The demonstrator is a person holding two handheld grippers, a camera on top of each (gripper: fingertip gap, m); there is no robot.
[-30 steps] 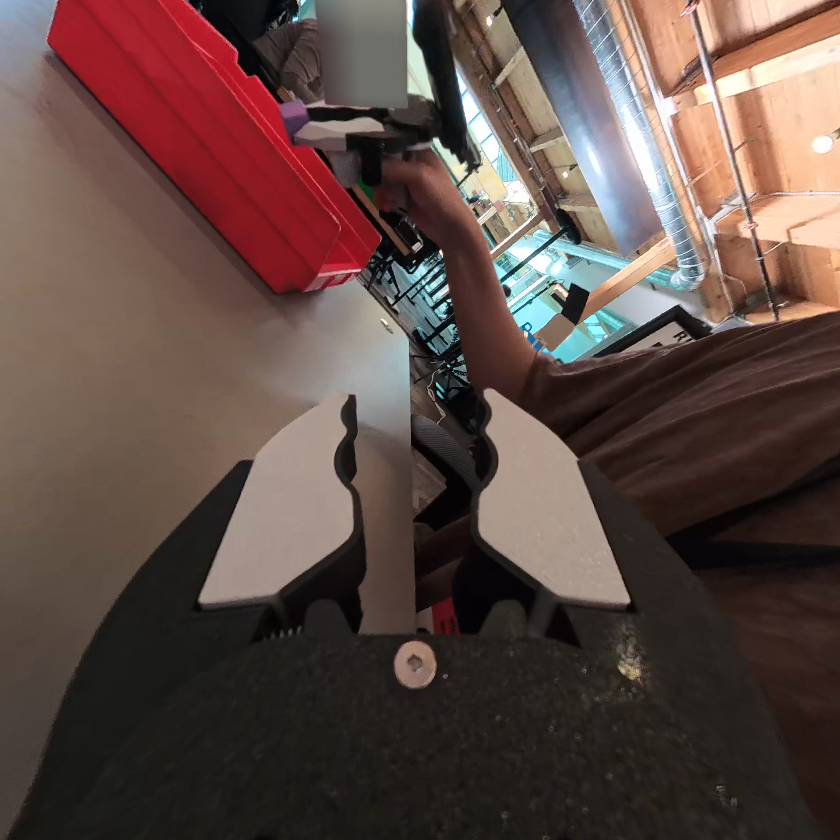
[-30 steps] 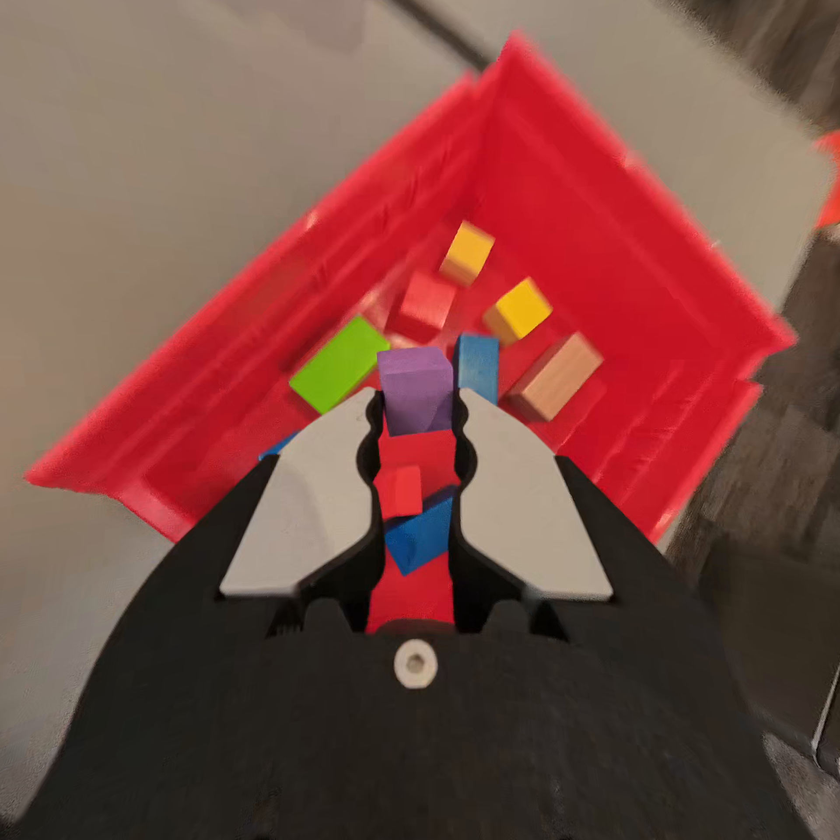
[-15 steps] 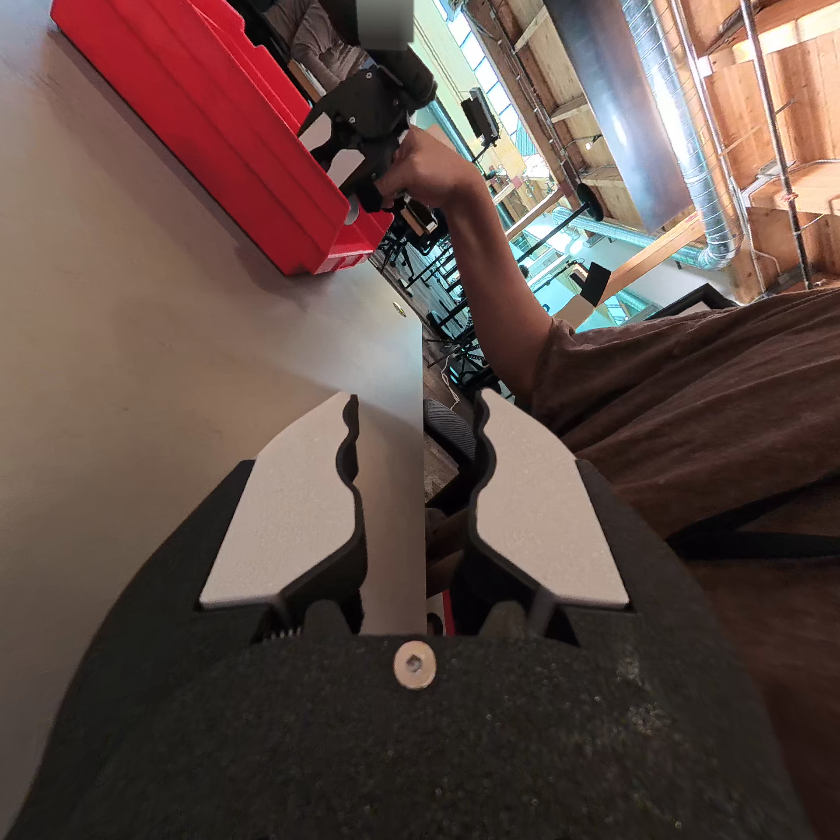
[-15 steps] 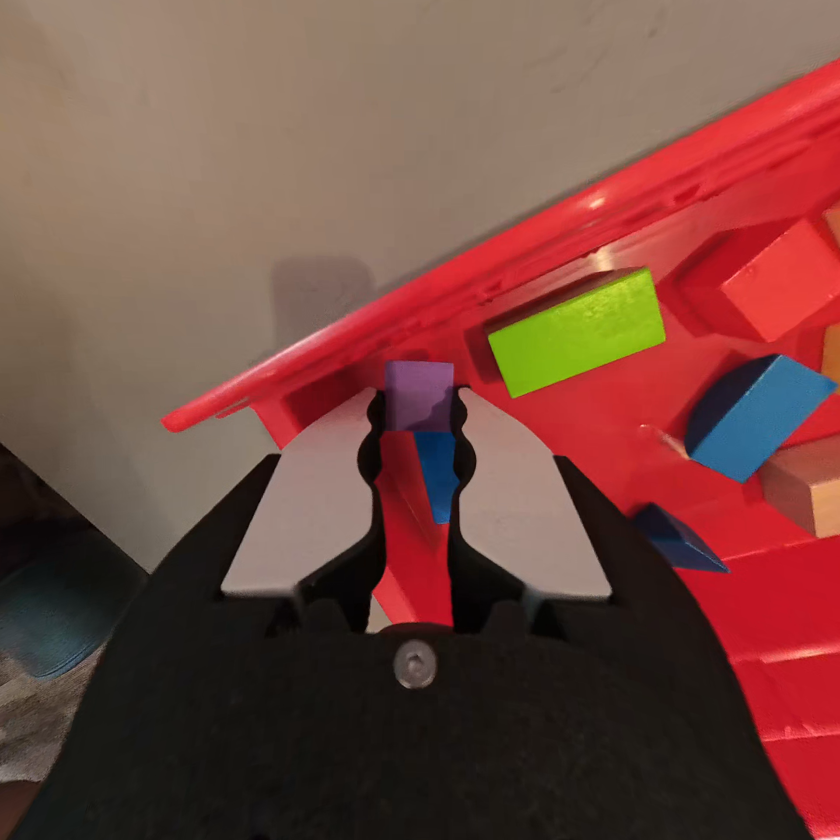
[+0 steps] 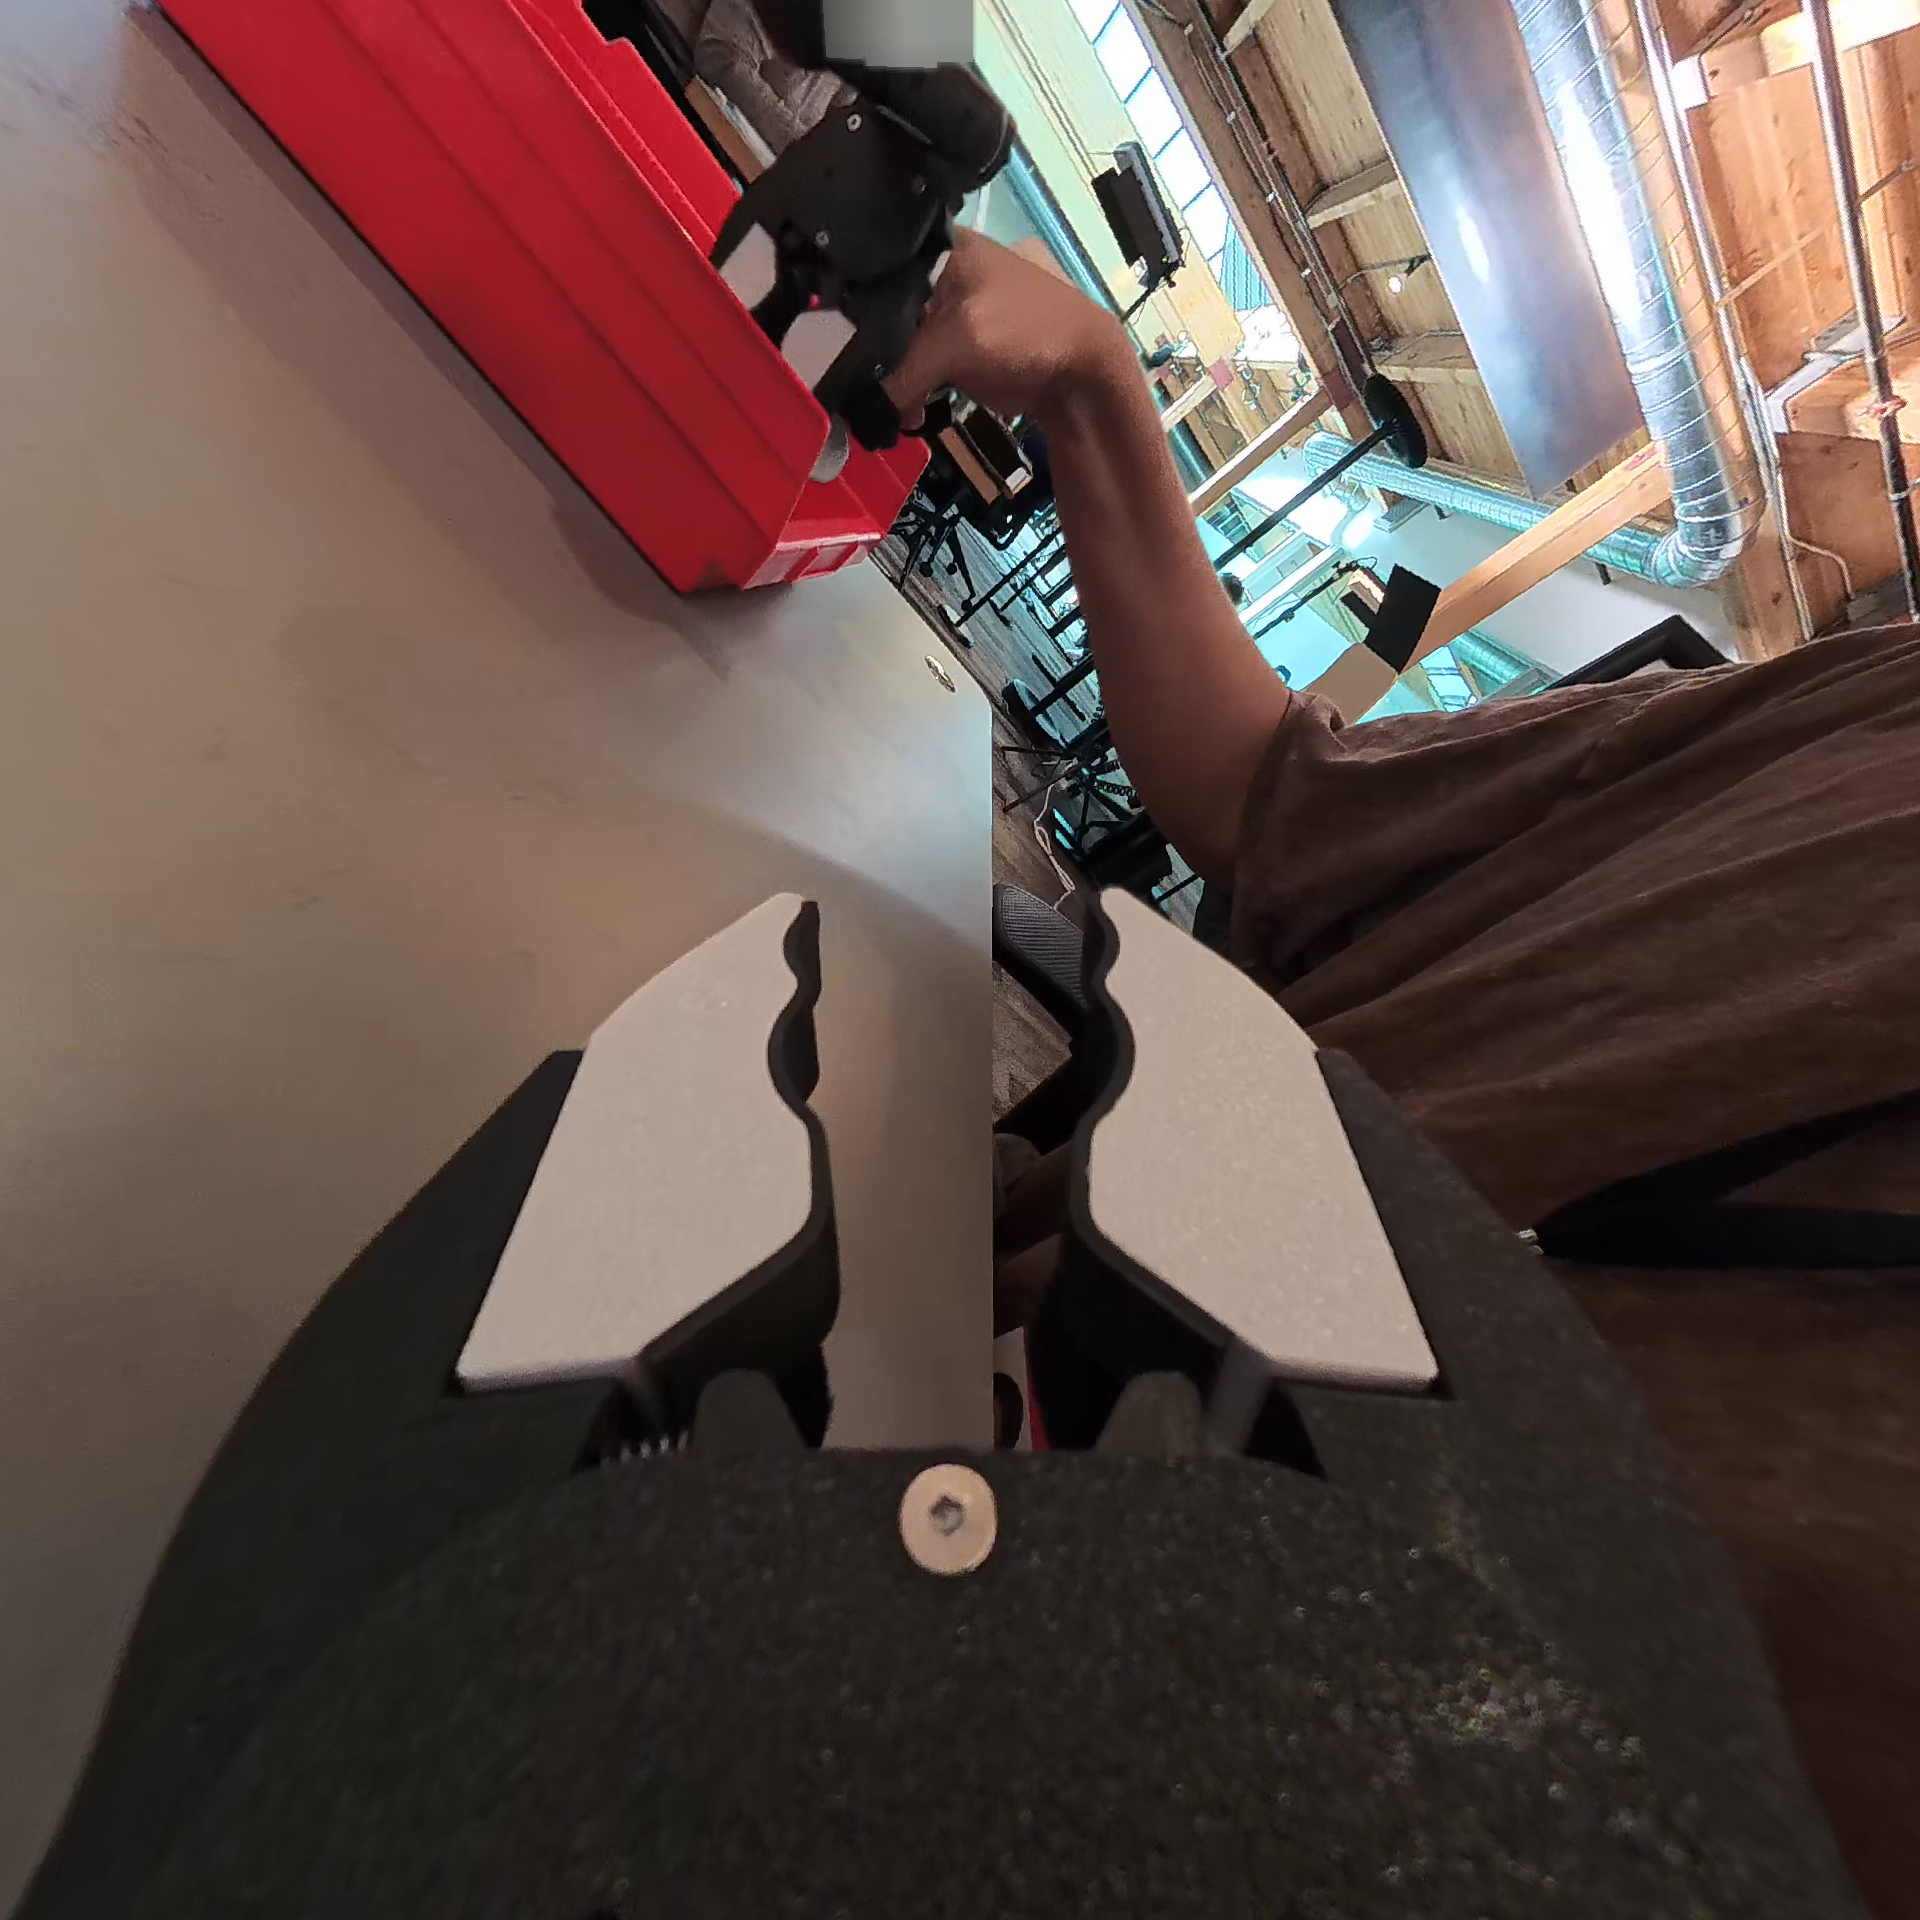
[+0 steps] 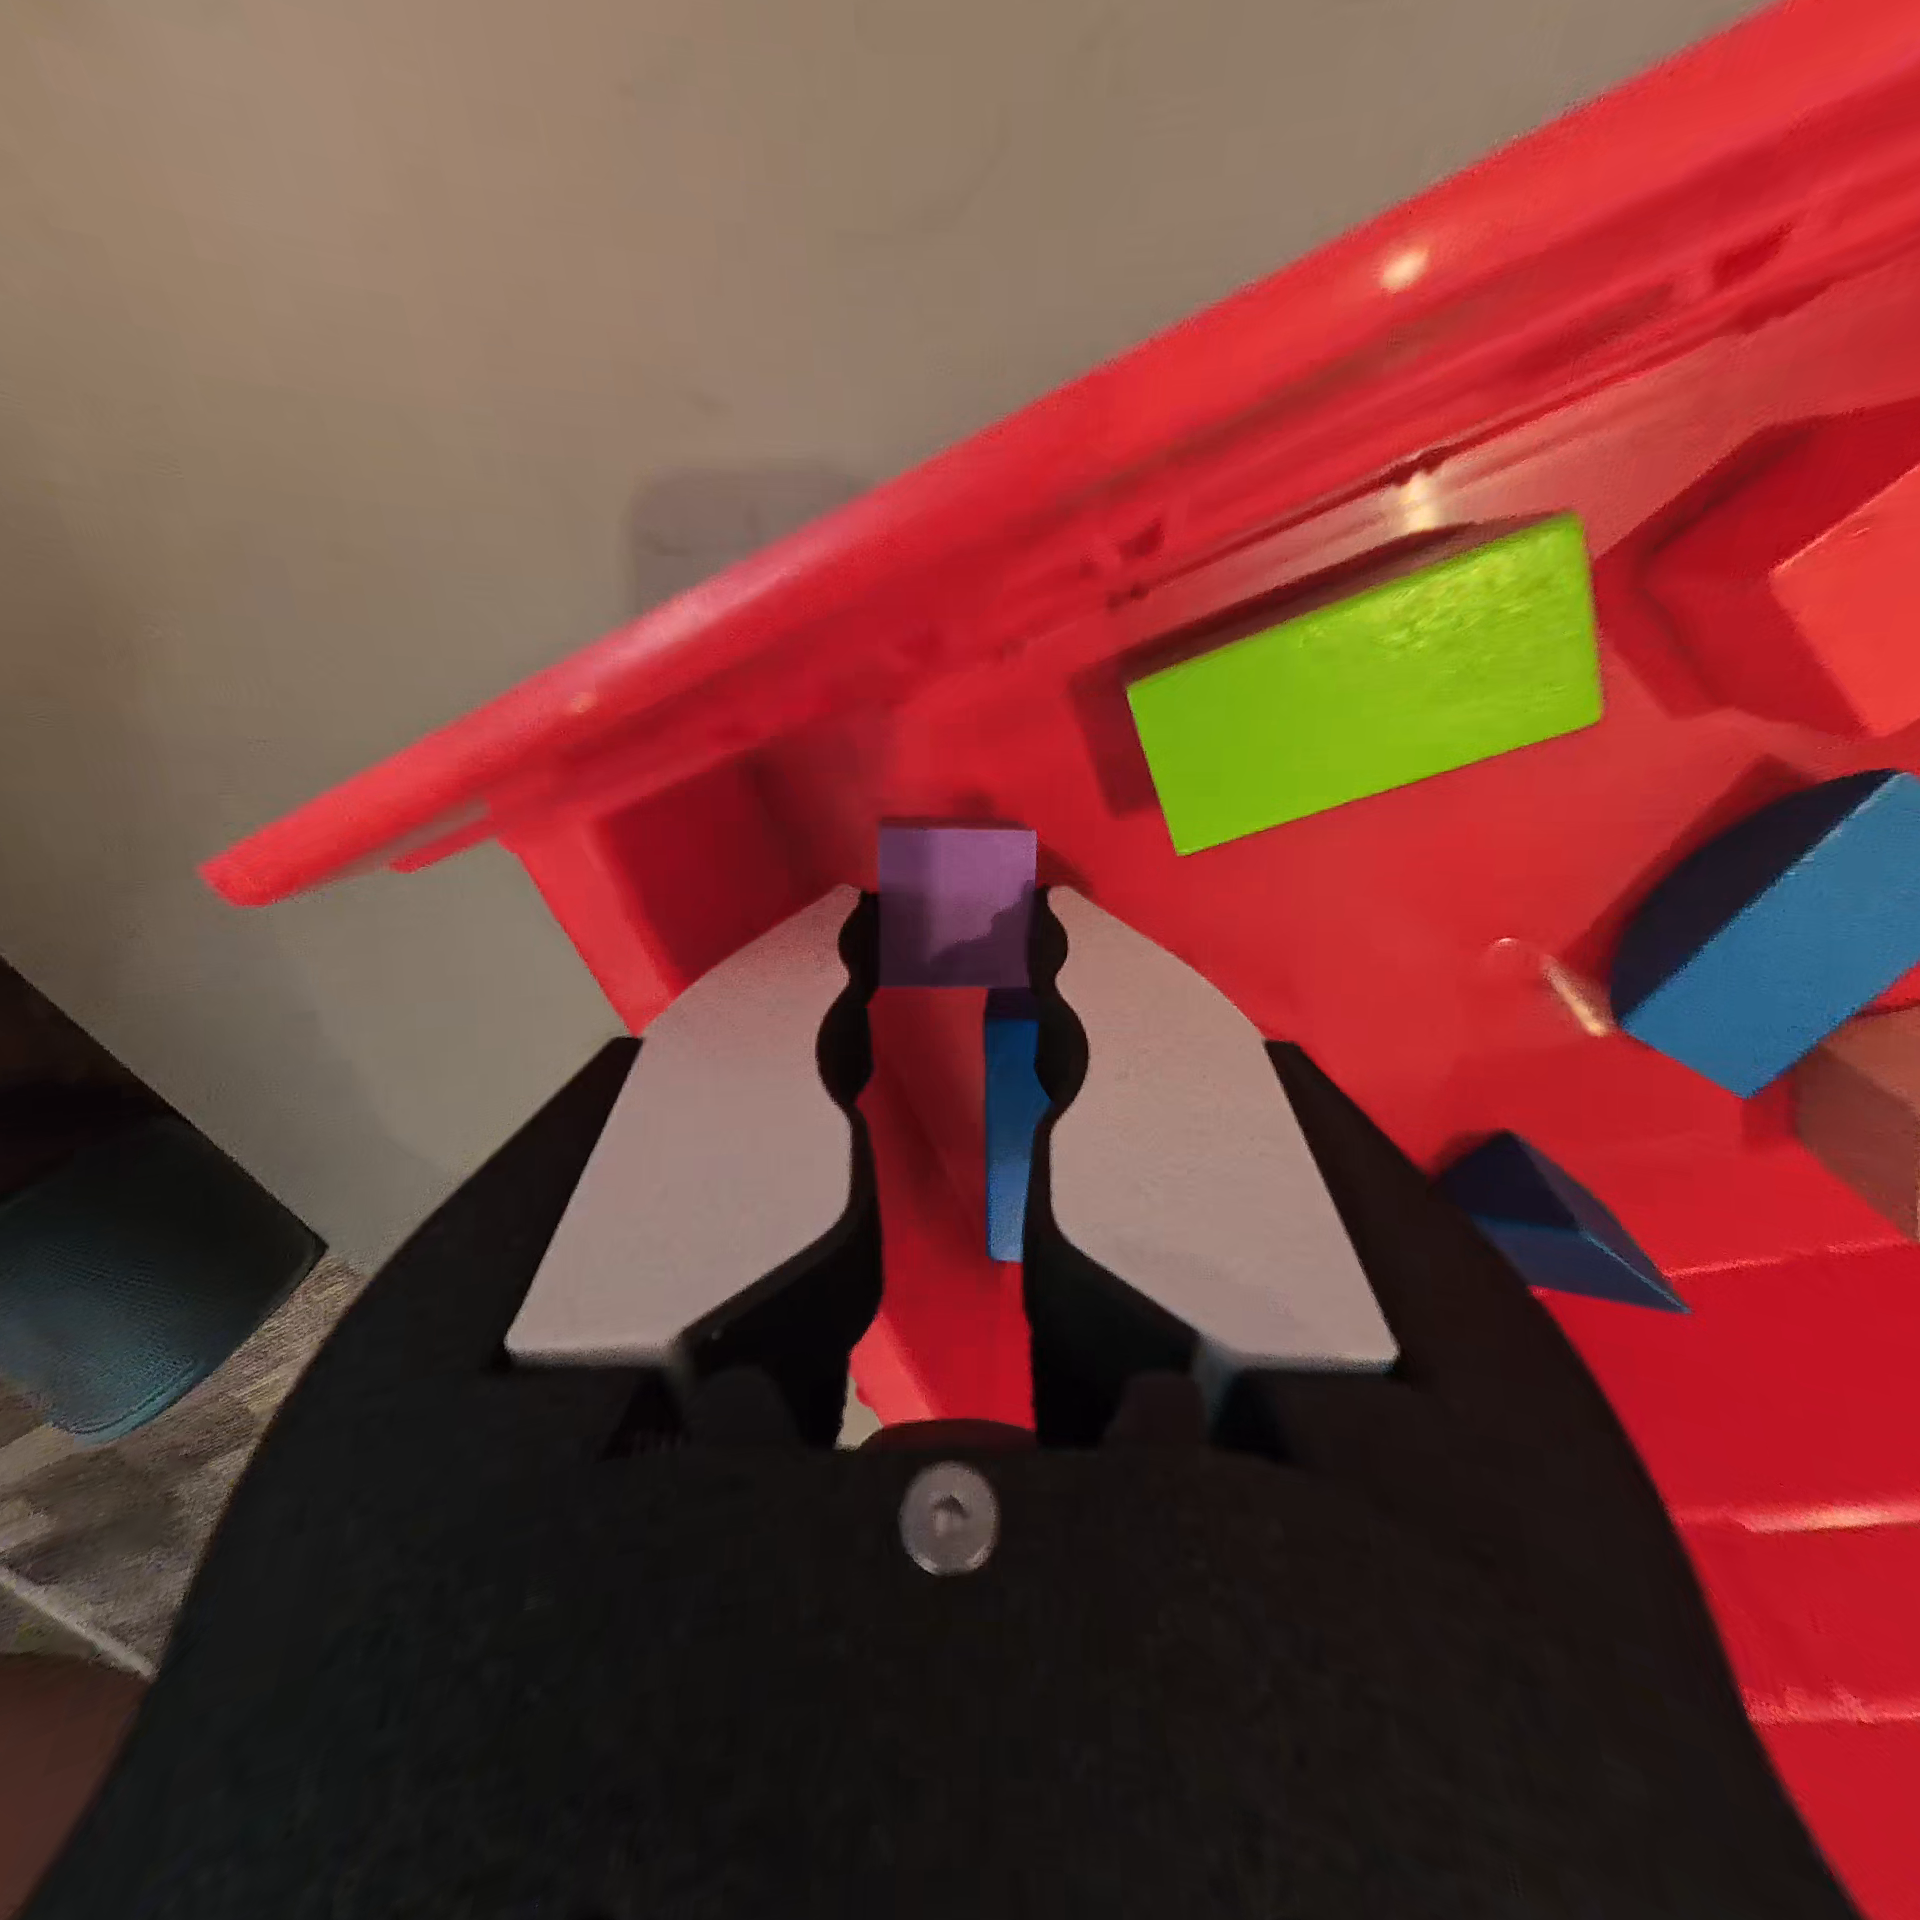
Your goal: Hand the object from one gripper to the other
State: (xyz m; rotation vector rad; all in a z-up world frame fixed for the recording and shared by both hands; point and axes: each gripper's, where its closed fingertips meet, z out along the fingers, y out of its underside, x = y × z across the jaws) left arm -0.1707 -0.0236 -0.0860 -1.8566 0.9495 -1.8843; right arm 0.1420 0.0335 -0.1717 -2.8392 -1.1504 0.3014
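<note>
My right gripper point(image 6: 956, 904) pinches the purple block point(image 6: 956, 902) above the red bin's point(image 6: 1195, 457) near corner; my left gripper point(image 5: 951, 914) is spread, empty, table edge point(image 5: 989, 1039) at 12 o'clock

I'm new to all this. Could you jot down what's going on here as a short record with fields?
right gripper: shut on purple block, above the red bin
left gripper: open, empty, off beside the table edge
bin contents: green block, blue blocks, a red block
handover: not yet begun; grippers far apart
</note>
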